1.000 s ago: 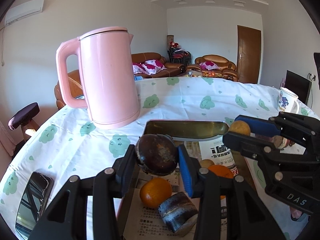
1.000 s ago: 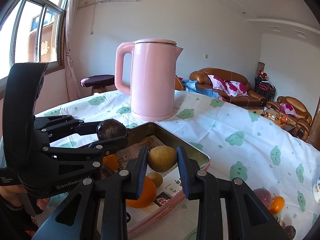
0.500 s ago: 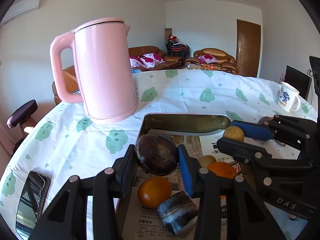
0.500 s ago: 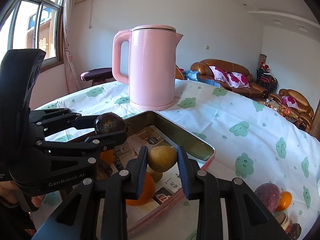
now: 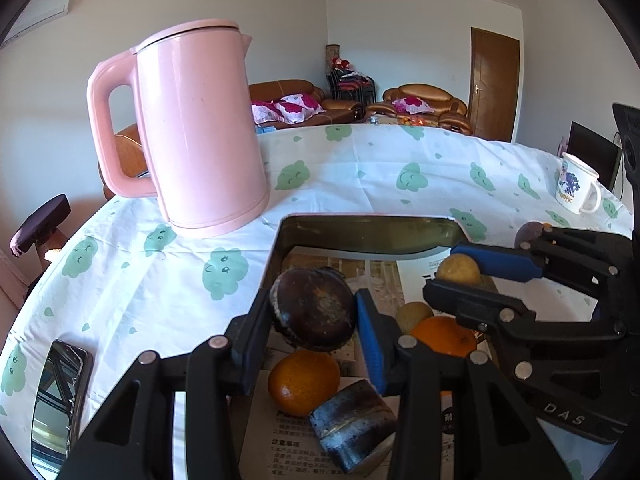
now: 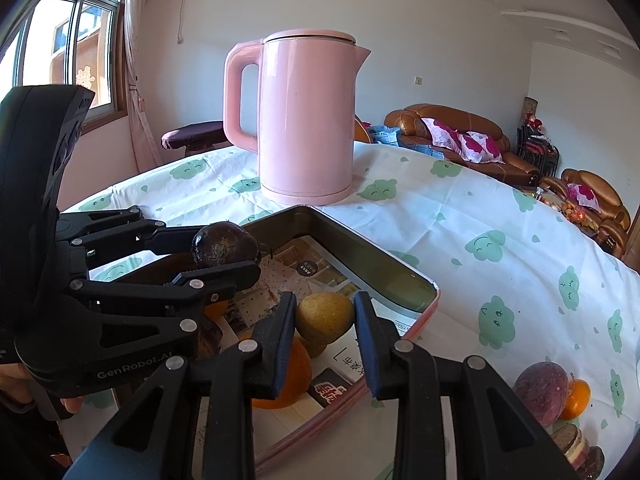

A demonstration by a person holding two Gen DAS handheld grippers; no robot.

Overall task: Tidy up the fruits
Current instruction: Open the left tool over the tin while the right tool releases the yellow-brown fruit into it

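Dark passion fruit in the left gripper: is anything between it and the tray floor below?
Yes. The left gripper holds the dark passion fruit above the tray, and an orange and a cut dark fruit piece appear to lie almost straight under it. The papered floor farther back looks free.

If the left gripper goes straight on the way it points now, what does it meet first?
Probably the far wall of the tray, which lies just beyond the dark fruit held by the left gripper; depth is uncertain.
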